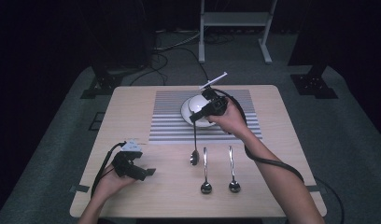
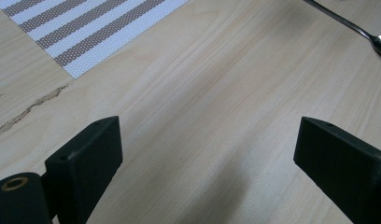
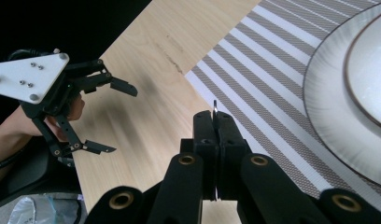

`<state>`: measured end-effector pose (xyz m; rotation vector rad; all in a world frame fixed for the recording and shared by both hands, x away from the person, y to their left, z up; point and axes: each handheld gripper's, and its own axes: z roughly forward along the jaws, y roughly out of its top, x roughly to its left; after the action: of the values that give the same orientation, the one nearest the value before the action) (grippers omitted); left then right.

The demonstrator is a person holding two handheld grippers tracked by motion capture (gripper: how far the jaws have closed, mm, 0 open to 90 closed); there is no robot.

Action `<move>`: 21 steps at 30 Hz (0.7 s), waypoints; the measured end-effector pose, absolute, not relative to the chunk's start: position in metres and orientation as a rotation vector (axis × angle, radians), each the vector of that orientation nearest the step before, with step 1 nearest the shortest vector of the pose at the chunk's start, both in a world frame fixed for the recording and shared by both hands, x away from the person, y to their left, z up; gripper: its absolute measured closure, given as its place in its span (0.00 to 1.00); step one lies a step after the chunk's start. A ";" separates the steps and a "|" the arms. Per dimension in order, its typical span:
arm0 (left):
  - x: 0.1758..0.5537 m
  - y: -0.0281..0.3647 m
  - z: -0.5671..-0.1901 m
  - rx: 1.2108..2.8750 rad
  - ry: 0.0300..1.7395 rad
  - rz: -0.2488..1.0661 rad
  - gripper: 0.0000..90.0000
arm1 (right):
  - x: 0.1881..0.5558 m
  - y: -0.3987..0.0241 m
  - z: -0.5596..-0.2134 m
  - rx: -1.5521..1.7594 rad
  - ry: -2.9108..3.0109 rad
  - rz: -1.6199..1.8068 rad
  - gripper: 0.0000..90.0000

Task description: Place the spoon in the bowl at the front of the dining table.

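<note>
Right gripper [image 1: 194,117] at frame centre, jaws clamped on a spoon [image 1: 194,145] hanging over the striped mat's [image 1: 170,119] edge beside the bowl [image 1: 194,106]; left gripper [image 1: 149,171] lower left, jaws apart over the table [image 1: 132,107]

Left gripper [image 1: 149,172] sits low by the near left edge, its jaws spread wide and nothing between them, the left hand [image 1: 109,179] wrapped round its body from behind. Right forearm [image 1: 277,172] reaches far forward, with the right hand [image 1: 233,119] gripping the right gripper [image 1: 194,118], which points left with its jaws clamped tight together, a thin metal edge pinched between them.
</note>
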<state>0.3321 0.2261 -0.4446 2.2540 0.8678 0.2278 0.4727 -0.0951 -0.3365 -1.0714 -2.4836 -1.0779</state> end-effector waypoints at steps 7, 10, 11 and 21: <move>0.332 0.227 -0.445 2.254 0.870 0.229 0.08 | 0.480 -0.103 -0.335 -1.114 -2.476 -1.090 0.98; 0.332 0.227 -0.445 2.253 0.869 0.229 0.08 | 0.484 -0.105 -0.334 -1.135 -2.478 -1.093 0.98; 0.332 0.227 -0.445 2.252 0.868 0.232 0.08 | 0.485 -0.106 -0.333 -1.141 -2.477 -1.096 0.98; 0.332 0.228 -0.444 2.254 0.862 0.234 0.08 | 0.491 -0.117 -0.325 -1.198 -2.469 -1.130 0.98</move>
<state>0.3323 0.2279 -0.4436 2.2544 0.8625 0.2345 0.4912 -0.1173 -0.3253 -1.1979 -2.4692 -1.1301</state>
